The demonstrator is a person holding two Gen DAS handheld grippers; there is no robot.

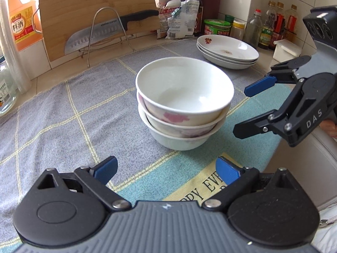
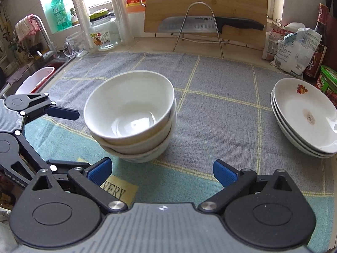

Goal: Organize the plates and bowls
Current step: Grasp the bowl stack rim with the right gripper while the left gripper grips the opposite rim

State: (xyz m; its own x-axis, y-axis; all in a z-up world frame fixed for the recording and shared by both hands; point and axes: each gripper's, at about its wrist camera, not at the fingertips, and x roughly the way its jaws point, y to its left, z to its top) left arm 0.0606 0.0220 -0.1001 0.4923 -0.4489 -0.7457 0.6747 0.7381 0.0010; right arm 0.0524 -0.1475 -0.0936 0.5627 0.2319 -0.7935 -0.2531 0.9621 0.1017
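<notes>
A stack of three white bowls (image 1: 183, 103) with pink flower prints stands on the checked cloth (image 1: 63, 109); it also shows in the right wrist view (image 2: 131, 113). A stack of three white plates (image 1: 227, 51) sits at the back right, also seen in the right wrist view (image 2: 305, 116). My left gripper (image 1: 166, 170) is open and empty, just in front of the bowls. My right gripper (image 2: 162, 171) is open and empty, in front and to the right of the bowls. It appears in the left wrist view (image 1: 242, 109) beside the bowls' right side.
A cutting board (image 2: 206, 6) and a knife (image 2: 206, 24) on a wire rack stand at the back. Bottles and jars (image 1: 269, 27) line the back right, with bags (image 1: 179, 21). A glass jar (image 2: 104, 33), a mug and the sink (image 2: 38, 78) are at the left.
</notes>
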